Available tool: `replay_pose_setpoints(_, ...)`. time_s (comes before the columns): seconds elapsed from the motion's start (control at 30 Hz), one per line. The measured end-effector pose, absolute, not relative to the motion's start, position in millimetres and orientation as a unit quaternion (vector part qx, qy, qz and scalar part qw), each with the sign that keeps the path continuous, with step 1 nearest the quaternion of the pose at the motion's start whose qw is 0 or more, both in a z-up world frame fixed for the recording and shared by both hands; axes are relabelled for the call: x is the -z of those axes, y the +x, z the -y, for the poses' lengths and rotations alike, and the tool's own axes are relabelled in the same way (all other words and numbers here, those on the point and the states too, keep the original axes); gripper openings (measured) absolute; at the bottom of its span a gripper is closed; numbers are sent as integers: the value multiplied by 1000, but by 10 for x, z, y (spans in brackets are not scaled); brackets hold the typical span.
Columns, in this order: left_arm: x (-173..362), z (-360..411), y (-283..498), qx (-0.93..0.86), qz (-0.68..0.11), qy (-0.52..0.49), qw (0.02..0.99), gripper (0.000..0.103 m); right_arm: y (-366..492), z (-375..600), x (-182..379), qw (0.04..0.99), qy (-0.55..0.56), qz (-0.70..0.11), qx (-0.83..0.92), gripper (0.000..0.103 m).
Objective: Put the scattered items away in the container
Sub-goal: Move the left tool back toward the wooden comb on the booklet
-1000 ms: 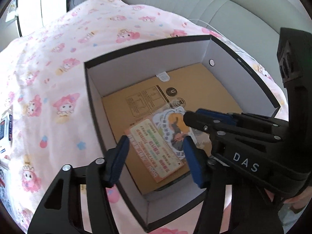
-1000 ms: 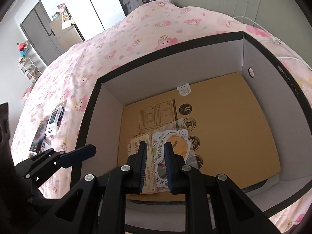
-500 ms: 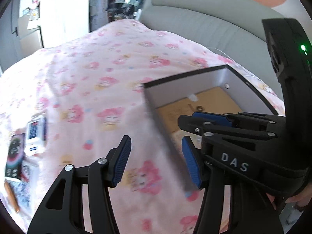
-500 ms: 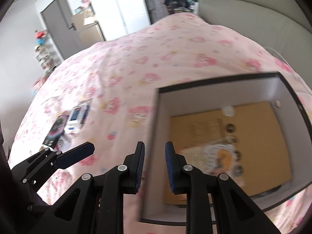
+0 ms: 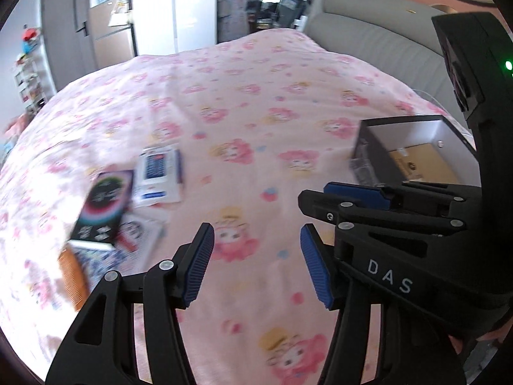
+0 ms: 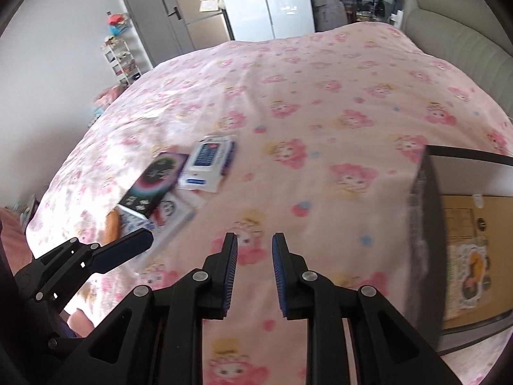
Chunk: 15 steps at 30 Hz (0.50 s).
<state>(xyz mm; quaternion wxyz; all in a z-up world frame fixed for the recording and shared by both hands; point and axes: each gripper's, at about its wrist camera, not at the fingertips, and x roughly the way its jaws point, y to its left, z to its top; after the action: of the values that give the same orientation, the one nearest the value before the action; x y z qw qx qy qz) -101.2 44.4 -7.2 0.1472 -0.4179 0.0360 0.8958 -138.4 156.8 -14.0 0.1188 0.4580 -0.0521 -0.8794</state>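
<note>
Left tongs spread wide, empty, above the pink cartoon-print bedspread. Right tongs parted narrowly, empty, over the same bedspread. Dark-walled cardboard box at right, sticker sheet lying on its brown floor. Scattered packets in a loose pile at left: black card pack touching white-and-blue packet, partly overlapping others, well apart from the box.

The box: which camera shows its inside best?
The right wrist view: the box shows its cardboard floor with a sticker sheet lying there. In the left wrist view the box is farther away and partly hidden by the right gripper.
</note>
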Motion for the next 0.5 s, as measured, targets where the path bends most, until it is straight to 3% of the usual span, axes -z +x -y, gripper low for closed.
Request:
replay_pose_setpoints(0.07,89,-300,-970,-898,-33,-418,136,63,-1356,-1418,150,122,456,51,880,21)
replay_pose_setpoints(0.2,127,-24,-874,-901,-24,-418,118,64,-1296,-1242,197,124,453,58,881,36)
replay_pose_setpoints(0.5,388,398,-772,-898,4,-431,89,64,-1232,-898,406,134,466,36,874,38)
